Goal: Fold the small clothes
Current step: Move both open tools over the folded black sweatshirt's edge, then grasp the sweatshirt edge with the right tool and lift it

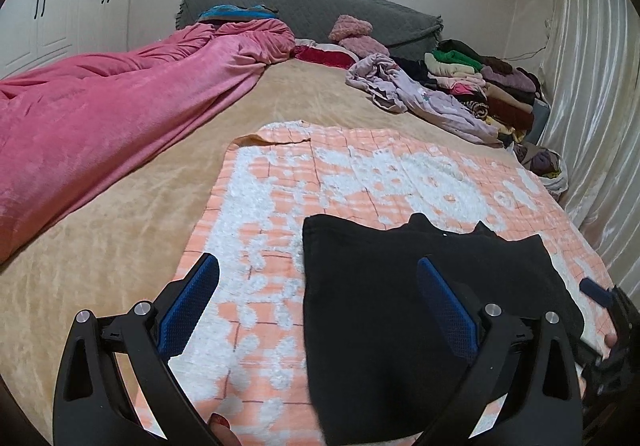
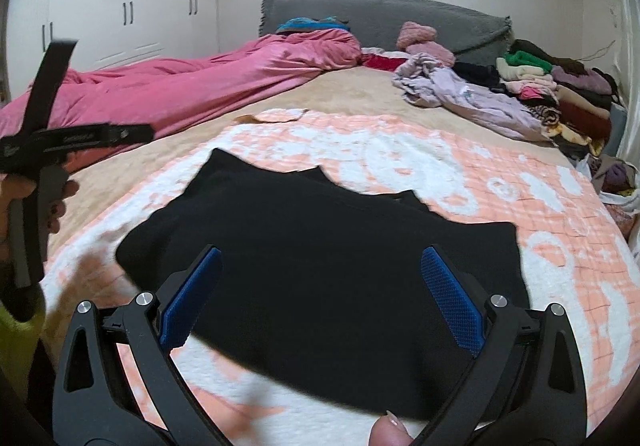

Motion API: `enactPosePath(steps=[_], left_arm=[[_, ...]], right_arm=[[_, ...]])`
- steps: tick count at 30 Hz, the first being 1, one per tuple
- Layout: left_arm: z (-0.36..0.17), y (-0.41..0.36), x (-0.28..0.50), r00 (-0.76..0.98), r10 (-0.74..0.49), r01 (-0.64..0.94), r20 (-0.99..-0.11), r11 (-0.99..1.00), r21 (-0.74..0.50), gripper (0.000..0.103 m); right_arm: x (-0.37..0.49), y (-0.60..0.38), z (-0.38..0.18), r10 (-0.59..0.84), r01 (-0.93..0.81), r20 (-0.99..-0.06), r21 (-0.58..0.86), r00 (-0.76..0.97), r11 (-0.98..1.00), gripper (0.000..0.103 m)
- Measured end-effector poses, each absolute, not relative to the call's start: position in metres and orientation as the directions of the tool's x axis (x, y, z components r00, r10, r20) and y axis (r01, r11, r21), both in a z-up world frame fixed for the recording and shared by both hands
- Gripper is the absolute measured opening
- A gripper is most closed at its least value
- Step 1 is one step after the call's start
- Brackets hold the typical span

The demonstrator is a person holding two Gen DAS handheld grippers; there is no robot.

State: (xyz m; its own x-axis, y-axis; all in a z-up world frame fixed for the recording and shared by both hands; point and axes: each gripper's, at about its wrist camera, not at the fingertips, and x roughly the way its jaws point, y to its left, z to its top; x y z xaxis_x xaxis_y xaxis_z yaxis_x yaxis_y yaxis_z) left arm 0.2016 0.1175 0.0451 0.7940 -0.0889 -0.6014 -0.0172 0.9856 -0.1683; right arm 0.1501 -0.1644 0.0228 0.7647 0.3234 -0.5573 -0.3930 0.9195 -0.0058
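Between spread jaws — black garment.

Bed w/ tan fleece sheet. Pink duvet bunched along left side, running up to the grey headboard cover. Blue-teal cloth at top of duvet. Two fluffy pink pillows against headboard; red item just beside them. Orange-and-white checked blanket spread flat over the near part of the bed, one corner flipped over. White wardrobe w/ dark handles far left; shiny curtain on right.
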Motion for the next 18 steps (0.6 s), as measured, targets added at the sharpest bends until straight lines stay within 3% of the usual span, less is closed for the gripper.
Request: enactPosePath(steps=[12, 18], left_arm=[[0.033, 0.133, 0.213, 0.767, -0.083, -0.042, -0.636, 0.983, -0.179, 0.099], [0.001, 0.142, 0.237, 0.704, -0.118, -0.068, -0.700, 0.970, -0.233, 0.099]], right_arm=[[0.134, -0.098, -0.005, 0.371, -0.524, -0.631, -0.067, 0.681, 0.849, 0.094], [0.130, -0.052, -0.038, 0.314, -0.594, -0.687, -0.212, 0.655, 0.776, 0.094]])
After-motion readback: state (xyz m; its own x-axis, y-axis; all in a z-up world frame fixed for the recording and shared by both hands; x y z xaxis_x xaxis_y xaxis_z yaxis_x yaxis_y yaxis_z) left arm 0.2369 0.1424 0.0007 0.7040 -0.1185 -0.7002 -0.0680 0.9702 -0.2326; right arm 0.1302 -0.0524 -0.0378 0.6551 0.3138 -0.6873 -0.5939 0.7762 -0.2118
